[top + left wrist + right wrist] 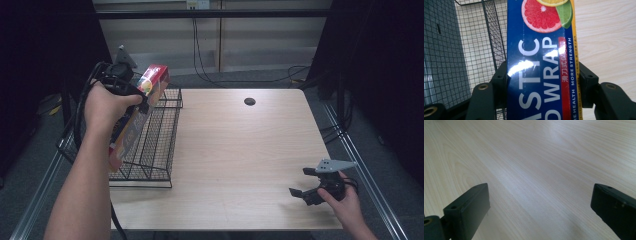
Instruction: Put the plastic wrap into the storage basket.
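Basket (150,150) stood under the box (137,115) clamped in the left gripper (131,90); right gripper (306,187) gaped wide over bare table (240,150).

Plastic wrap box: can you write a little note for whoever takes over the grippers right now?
Left gripper: shut on the plastic wrap box, held tilted above the wire basket at the table's left edge.
Right gripper: fingers wide open, holding nothing, low over bare table near the front right corner.
Done: box picked up.
Left: likely setting the box down, in the basket or on the table; the pictures do not settle which.
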